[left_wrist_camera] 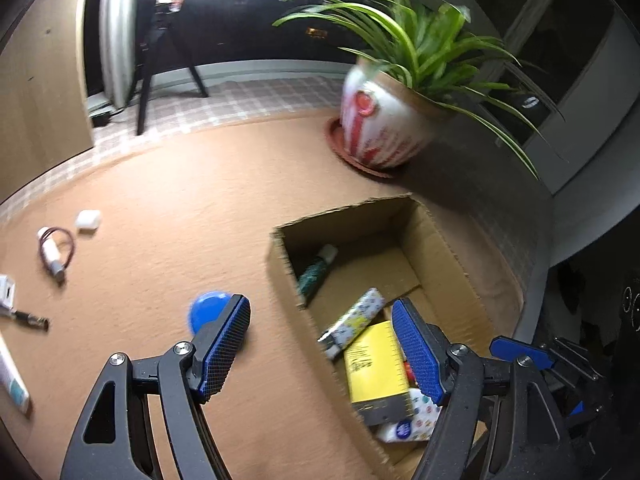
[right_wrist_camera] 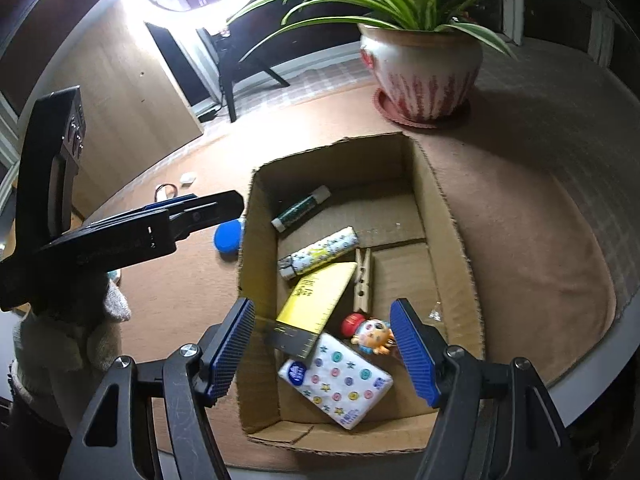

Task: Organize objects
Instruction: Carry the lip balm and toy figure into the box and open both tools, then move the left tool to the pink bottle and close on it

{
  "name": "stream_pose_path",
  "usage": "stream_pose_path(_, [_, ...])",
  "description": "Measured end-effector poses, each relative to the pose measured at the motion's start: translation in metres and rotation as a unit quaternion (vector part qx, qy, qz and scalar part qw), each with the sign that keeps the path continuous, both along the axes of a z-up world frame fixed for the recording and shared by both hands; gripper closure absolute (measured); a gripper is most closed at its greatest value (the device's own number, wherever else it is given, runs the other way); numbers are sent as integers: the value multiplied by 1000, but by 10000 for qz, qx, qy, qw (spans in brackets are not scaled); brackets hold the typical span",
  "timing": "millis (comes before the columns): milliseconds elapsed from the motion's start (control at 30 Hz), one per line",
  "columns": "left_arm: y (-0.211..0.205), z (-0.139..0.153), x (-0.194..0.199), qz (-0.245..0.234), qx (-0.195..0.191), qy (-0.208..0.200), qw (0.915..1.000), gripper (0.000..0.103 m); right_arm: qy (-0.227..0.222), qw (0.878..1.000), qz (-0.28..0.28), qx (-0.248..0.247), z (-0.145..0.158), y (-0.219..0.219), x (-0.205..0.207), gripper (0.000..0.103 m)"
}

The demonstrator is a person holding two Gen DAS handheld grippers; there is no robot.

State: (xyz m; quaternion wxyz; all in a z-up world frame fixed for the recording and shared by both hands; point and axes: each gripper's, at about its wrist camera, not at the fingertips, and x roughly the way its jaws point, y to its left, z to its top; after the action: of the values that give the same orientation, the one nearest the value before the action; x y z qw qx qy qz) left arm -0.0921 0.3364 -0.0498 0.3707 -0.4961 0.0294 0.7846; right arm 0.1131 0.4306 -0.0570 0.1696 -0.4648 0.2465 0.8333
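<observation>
Open brown cardboard box (right_wrist_camera: 448, 208): set on the tan cloth-covered surface (left_wrist_camera: 180, 184), near a red-and-white ceramic plant pot (right_wrist_camera: 424, 72).

Contents, 6 items: green glitter tube (right_wrist_camera: 301, 208); patterned white tube (right_wrist_camera: 318, 249); yellow notepad (right_wrist_camera: 316, 296); wooden clothespin (right_wrist_camera: 363, 278); small doll figure (right_wrist_camera: 370, 332); button-print tissue pack (right_wrist_camera: 340, 384).

Round blue lid (right_wrist_camera: 228, 238): laid on the surface just beside the box's left wall.

White case (left_wrist_camera: 88, 220) and corded white plug (left_wrist_camera: 54, 250): left well apart from the box.

Left hand-held gripper (left_wrist_camera: 320, 344): released, nothing held, straddling the box's left wall.

Right hand-held gripper (right_wrist_camera: 322, 352): released, nothing held, positioned above the box.
</observation>
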Motion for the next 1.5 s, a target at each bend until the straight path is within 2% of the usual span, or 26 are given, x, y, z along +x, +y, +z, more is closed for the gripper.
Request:
stream_pose_path(367, [-93, -6, -19, 759, -108, -42, 9970, 26, 158, 9982, 577, -101, 8, -30, -62, 36])
stream_pose_path(600, [-157, -20, -47, 1382, -182, -172, 9901, 26, 196, 9958, 867, -207, 5, -48, -111, 36])
stream_pose_path(800, [-196, -39, -93, 1903, -250, -442, 9804, 27, 189, 9943, 960, -427, -6, -61, -140, 36])
stream_pose_path(1067, [-207, -60, -166, 2335, -369, -703, 9691, 33, 52, 9937, 1029, -431, -20, -70, -142, 36])
stream_pose_path(1100, [-206, -64, -175, 2374, -398, -765, 9676, 37, 36, 9938, 1019, -442, -20, -70, -140, 36])
stream_pose_path(1167, [-202, -69, -186, 2419, -451, -810, 9658, 44, 3, 9940, 1009, -422, -22, -68, -136, 36])
stream_pose_path(1400, [-185, -86, -208, 2404, -680, -929, 9638, 47, -17, 9951, 913, -391, -21, -55, -123, 36])
stream_pose_path(1433, [-183, -88, -209, 2394, -699, -923, 9640, 50, -20, 9952, 900, -383, -21, -53, -121, 36])
stream_pose_path(1500, [-179, -91, -212, 2376, -747, -921, 9641, 62, -22, 9954, 878, -388, -20, -50, -120, 37])
